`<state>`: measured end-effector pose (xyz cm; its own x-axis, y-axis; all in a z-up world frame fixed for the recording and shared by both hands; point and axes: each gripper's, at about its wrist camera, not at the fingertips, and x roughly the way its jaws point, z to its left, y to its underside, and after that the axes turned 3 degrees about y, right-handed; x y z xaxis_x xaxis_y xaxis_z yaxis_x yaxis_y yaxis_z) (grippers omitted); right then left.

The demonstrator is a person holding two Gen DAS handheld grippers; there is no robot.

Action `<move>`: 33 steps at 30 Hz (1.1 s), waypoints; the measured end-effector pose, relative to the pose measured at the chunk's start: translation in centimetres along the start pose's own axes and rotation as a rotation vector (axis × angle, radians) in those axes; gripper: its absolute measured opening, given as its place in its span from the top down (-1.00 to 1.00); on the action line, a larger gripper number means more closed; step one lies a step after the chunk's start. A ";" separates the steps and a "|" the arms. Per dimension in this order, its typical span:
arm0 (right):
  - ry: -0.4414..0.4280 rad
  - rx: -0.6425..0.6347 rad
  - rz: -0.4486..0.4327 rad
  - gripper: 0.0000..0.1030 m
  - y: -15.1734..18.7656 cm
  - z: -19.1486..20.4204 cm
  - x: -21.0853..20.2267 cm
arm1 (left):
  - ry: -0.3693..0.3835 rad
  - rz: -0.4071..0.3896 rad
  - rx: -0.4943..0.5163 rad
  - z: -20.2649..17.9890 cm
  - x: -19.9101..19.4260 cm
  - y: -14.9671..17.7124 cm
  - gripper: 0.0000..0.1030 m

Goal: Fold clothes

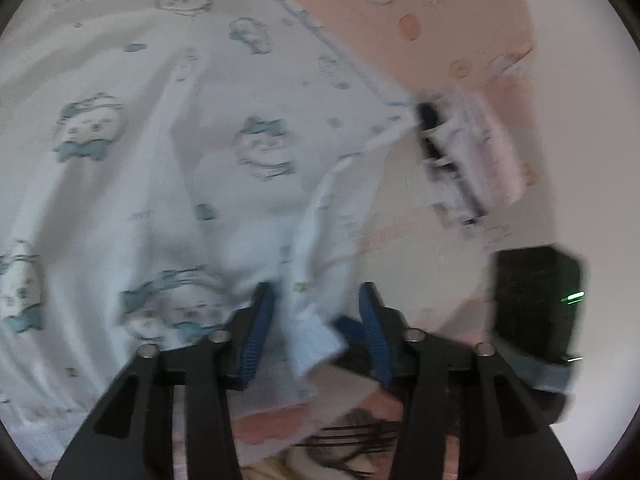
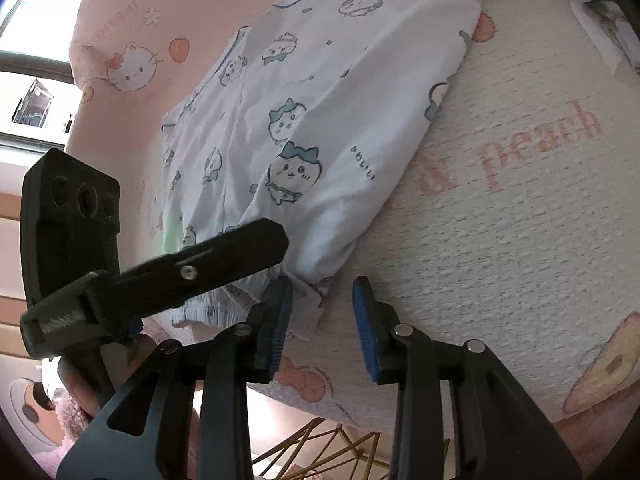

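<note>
Pink blanket, right view: "peach" lettering.

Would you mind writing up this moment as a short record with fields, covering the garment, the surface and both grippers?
garment: white printed garment with blue cartoon figures, lying partly folded on the surface
surface: pink and cream printed blanket with "peach" lettering
left gripper: jaws apart, a bunched edge of the garment between them, not clamped
right gripper: jaws apart, at the garment's near corner; cloth touches the left finger
view quality: left wrist view is motion-blurred
</note>
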<state>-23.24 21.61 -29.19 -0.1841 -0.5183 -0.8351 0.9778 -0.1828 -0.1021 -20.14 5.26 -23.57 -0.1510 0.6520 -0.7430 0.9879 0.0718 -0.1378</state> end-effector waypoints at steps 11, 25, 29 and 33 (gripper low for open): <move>0.168 -0.304 -0.108 -0.15 3.0 7.5 -1.9 | 0.020 -0.223 0.006 -0.9 -6.1 -0.9 0.83; 0.274 -0.327 -0.138 -0.12 3.7 9.9 0.1 | -0.040 -0.390 -0.138 5.7 -13.1 1.9 0.84; 0.266 -0.339 -0.128 -0.12 4.1 10.4 0.0 | -0.060 -0.386 -0.181 7.7 -13.5 3.4 0.84; 0.285 -0.373 -0.115 -0.12 4.6 11.6 0.4 | -0.073 -0.413 -0.166 8.1 -15.4 4.5 0.84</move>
<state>-19.97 10.84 -23.72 -0.3097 -0.2527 -0.9166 0.9314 0.1133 -0.3460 -13.64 -10.57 -18.07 -0.5306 0.4887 -0.6926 0.8356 0.4389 -0.3304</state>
